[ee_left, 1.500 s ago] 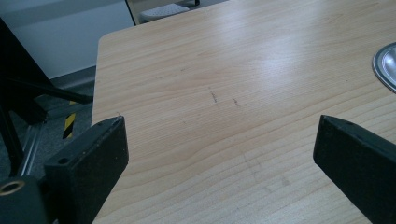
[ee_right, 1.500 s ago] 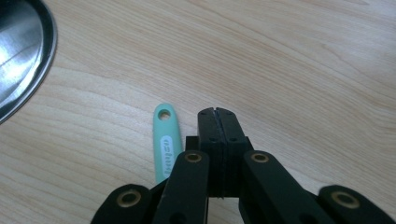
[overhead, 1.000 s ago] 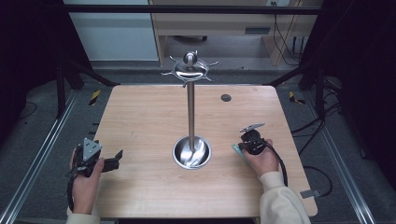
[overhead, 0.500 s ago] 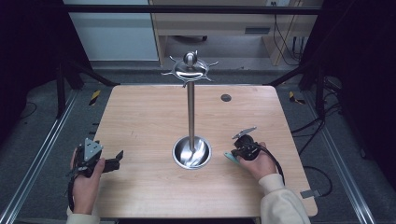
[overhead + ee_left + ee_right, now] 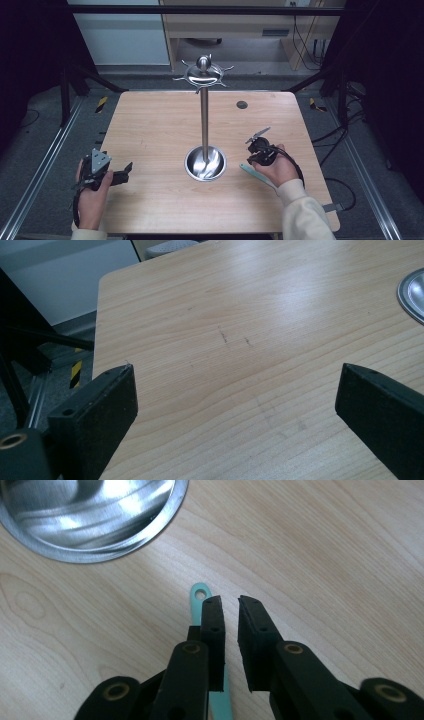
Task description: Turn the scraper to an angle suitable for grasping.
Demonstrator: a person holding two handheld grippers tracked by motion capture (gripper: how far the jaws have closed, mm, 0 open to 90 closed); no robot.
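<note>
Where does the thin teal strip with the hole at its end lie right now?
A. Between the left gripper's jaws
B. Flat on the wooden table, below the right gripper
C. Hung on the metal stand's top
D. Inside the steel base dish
B: the thin teal strip lies flat on the wooden table, below the right gripper, beside one jaw rather than between the two.

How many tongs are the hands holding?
2. The left tongs sit at the table's near left corner, wide open. The right tongs are right of the shiny stand's bowl, over a teal strip, slightly apart.
</note>
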